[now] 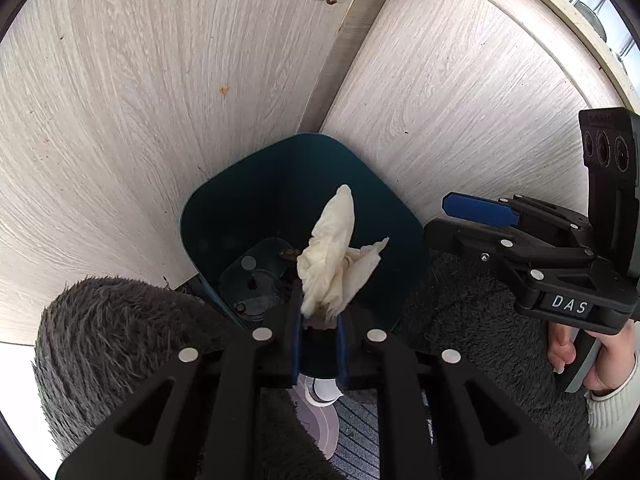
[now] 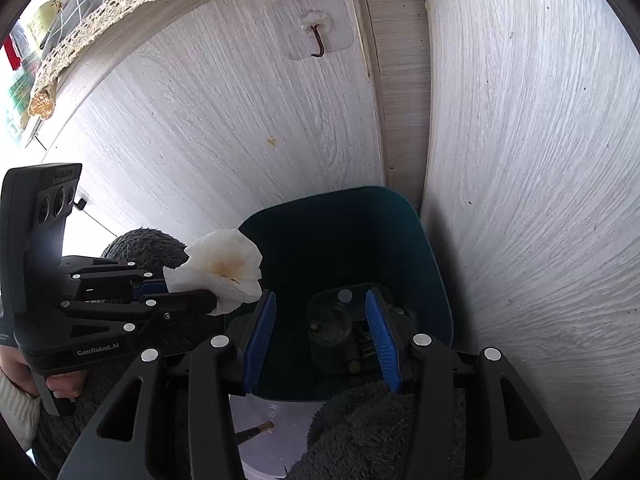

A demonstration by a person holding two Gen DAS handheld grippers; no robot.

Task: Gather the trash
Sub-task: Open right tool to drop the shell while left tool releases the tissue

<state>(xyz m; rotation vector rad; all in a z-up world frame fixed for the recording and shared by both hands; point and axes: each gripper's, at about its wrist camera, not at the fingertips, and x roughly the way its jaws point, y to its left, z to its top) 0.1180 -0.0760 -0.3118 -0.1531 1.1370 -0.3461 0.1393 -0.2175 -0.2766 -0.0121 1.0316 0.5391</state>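
A dark teal trash bin point(image 1: 280, 184) stands in a corner of pale wood panels; it also shows in the right wrist view point(image 2: 360, 232). Some trash lies at its bottom point(image 2: 332, 324). My left gripper point(image 1: 320, 320) is shut on a crumpled white tissue point(image 1: 332, 256) and holds it over the bin's near rim. The tissue point(image 2: 224, 268) has a brown stain in the right wrist view. My right gripper point(image 2: 320, 332) is open and empty above the bin; it also shows in the left wrist view point(image 1: 460, 216) at the bin's right.
Wood panels point(image 2: 200, 120) close in the bin behind and to the right. A stick-on hook point(image 2: 318, 40) hangs on the panel above. Grey fluffy fabric point(image 1: 120, 320) lies on both sides in front of the bin. A lace-edged cloth point(image 2: 100, 12) hangs over the top edge.
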